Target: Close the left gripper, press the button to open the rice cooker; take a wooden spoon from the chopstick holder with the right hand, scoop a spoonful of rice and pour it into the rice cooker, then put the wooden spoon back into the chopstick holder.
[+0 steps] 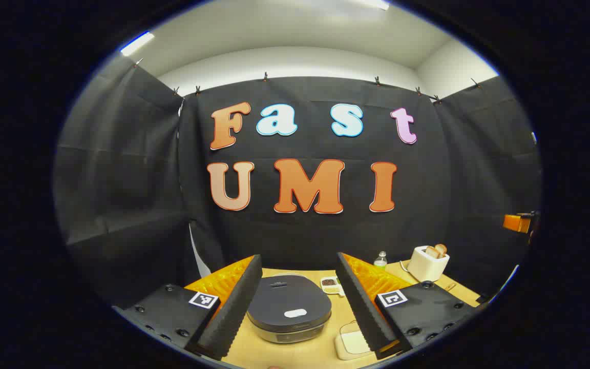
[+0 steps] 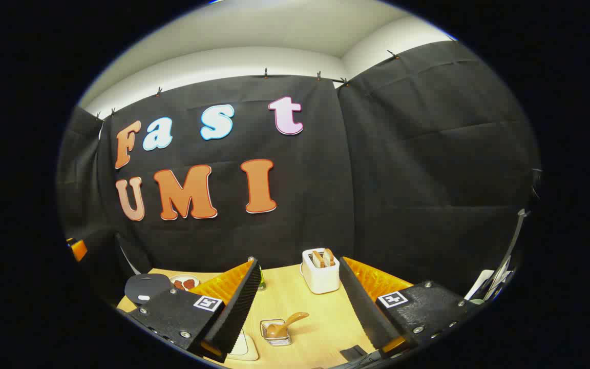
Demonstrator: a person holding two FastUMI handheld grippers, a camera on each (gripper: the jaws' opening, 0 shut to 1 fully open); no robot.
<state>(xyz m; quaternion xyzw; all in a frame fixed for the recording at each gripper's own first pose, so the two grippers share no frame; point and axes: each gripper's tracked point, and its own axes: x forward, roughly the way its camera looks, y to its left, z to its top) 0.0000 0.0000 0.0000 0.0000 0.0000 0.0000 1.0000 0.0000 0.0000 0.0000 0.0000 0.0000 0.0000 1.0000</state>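
Between the spread fingers of the left gripper point(image 1: 299, 307), in the left gripper view, the rice cooker point(image 1: 289, 313) sits on the wooden table point(image 1: 300, 353) with its dark lid down and a pale oval button point(image 1: 295, 313) on top. The jaws stand wide apart and hold nothing. Just past the right finger's tip lies a small white dish point(image 1: 331, 285) of dark and pale grains, and beneath that finger a cream-coloured flat pad point(image 1: 350, 344) shows in part. Farther off to the right stand a small bottle point(image 1: 380, 260) and a white toaster point(image 1: 427, 263) with bread slices in it.

In the right gripper view, the right gripper point(image 2: 299, 307) is likewise wide open and empty. Between its fingers, low and near, a clear square chopstick holder point(image 2: 275, 333) stands on the table point(image 2: 320, 328) with the wooden spoon point(image 2: 285, 324) in it, handle leaning up to the right. The toaster point(image 2: 320, 270) stands beyond, between the fingertips. Left of the left finger, the rice cooker's lid point(image 2: 146, 288) and a plate of reddish food point(image 2: 184, 282) show.
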